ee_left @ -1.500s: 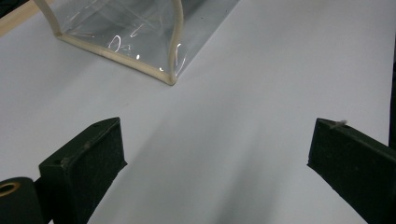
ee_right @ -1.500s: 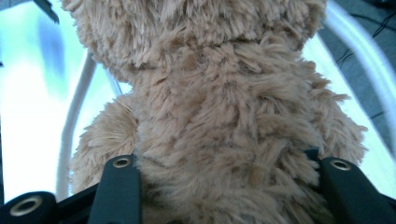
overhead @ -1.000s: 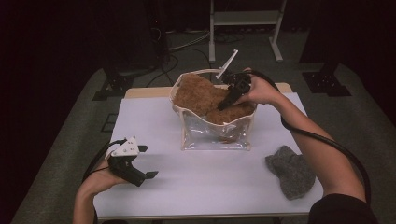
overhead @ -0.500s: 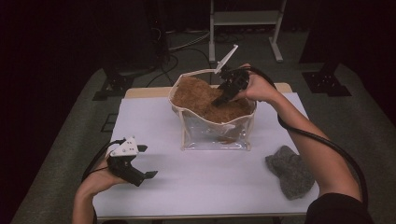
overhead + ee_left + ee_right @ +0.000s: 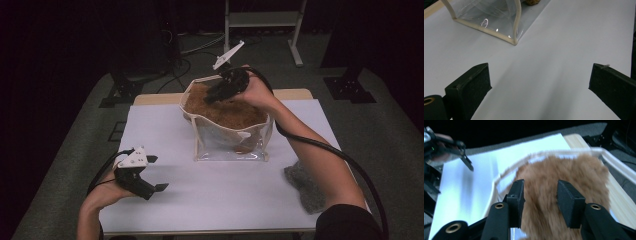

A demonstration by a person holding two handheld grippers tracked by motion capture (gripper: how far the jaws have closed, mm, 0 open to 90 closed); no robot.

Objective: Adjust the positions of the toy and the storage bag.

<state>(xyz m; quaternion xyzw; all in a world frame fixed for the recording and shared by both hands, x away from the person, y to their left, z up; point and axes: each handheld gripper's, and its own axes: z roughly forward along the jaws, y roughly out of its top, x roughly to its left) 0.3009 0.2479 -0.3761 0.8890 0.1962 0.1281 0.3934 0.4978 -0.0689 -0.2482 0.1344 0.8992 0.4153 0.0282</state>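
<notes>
The right gripper [image 5: 216,95] has lifted off the brown furry cloth [image 5: 225,111] stuffed in the clear plastic bag [image 5: 230,142] at the table's far middle, its jaws just narrowing on nothing (stuffing looks done). The left gripper [image 5: 159,173] waits near-left, wide open.

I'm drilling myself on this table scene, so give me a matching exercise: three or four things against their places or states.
Things:
1 brown furry item
2 grey cloth
3 left tool
4 right tool

States:
A jaws wide open, low over bare white table
B inside the clear bag
C above the bag's opening
D lying on the table beside the person's right forearm

Pairs: 1-B, 2-D, 3-A, 4-C
</notes>
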